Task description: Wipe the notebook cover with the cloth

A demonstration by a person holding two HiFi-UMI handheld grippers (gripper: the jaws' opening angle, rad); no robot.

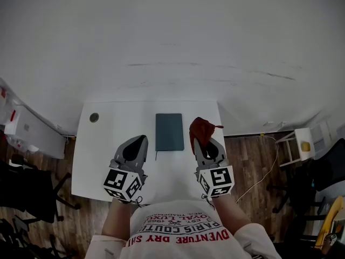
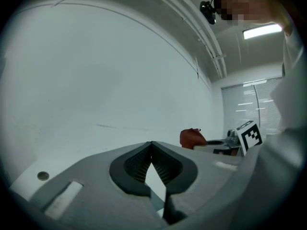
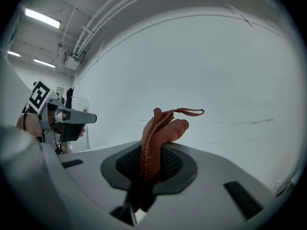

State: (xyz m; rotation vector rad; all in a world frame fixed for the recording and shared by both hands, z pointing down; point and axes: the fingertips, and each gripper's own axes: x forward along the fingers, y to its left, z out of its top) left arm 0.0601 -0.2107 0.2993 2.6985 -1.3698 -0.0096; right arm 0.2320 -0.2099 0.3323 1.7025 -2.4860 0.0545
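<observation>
A dark teal notebook (image 1: 169,132) lies flat on the white table (image 1: 102,161), near its far edge. My right gripper (image 1: 201,140) is shut on a red cloth (image 1: 202,127), held raised just right of the notebook. In the right gripper view the cloth (image 3: 160,131) stands up out of the closed jaws of the right gripper (image 3: 153,151), a loop at its top. My left gripper (image 1: 143,139) hovers just left of the notebook, its jaws shut with nothing between them; its tips (image 2: 152,144) meet. The left gripper view shows the cloth (image 2: 193,138) off to the right.
A small round disc (image 1: 94,117) sits at the table's far left corner. A white wall rises behind the table. A dark chair (image 1: 27,193) stands at the left, a white stool (image 1: 299,144) and a floor cable (image 1: 264,171) at the right.
</observation>
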